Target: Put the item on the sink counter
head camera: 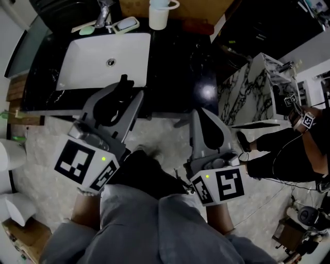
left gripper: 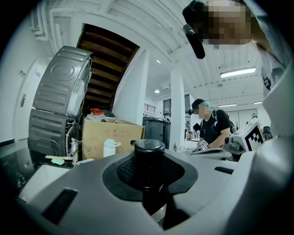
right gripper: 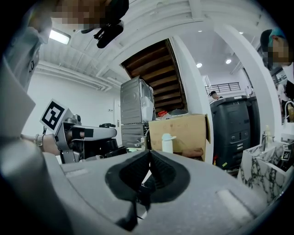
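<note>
Here, round-capped black item (left gripper: 149, 156) between ribbed fingers (left gripper: 125, 170), glossy dark counter (head camera: 178, 67)

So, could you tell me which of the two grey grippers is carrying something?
The left gripper: its jaws clamp a black round-capped container, while the right gripper's jaws are closed on nothing.

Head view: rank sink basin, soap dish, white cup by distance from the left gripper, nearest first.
1. sink basin: directly ahead of the left gripper, which is shut on a black item.
2. soap dish: behind the basin, beside the faucet.
3. white cup: back of the counter, off to the right.
</note>
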`<state>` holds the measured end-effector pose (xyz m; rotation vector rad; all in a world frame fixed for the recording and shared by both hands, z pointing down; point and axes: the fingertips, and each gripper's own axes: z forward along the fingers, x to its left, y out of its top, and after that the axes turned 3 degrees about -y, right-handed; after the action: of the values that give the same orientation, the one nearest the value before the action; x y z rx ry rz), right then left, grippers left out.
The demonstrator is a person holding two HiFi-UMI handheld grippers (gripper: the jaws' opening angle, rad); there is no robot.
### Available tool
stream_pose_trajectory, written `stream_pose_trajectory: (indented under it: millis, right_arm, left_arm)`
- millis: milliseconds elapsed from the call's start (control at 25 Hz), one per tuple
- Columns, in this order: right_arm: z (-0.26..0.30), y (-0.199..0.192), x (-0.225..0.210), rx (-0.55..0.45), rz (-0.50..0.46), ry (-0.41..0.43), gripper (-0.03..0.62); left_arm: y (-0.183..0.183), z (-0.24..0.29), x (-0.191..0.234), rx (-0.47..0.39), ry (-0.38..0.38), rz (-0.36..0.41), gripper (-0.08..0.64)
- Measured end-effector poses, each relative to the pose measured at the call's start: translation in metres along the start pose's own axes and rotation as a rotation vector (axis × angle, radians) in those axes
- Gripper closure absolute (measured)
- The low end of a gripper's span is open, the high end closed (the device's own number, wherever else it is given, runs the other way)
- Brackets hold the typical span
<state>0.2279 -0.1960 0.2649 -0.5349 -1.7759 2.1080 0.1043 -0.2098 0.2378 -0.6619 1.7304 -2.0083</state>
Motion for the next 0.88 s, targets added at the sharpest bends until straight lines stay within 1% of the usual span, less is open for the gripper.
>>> stream_pose_trajectory:
  millis: [320, 480, 760, 880]
  right_arm:
    - [0.007, 0.001, -0.001, -0.026, -0.002, -0.045, 0.595]
    - [0.010, 0.003, 0.000, -0.038, -0.026, -0.048, 0.595]
    - [0.012, 0.003, 0.002, -0.046, -0.035, -0.079, 0.595]
    - [0.014, 0.001, 0.001, -0.042, -0.035, -0.093, 0.595]
  left_arm:
    - [-0.007, 0.001, 0.005, -0.007, -0.034, 0.025, 0.470]
    - [-0.013, 0.003, 0.008, -0.006, -0.039, 0.022, 0.470]
    - [-0.028, 0.011, 0.015, 0.001, -0.064, 0.015, 0.469]
    - [-0.032, 0.020, 0.017, 0.008, -0.079, 0.026, 0.469]
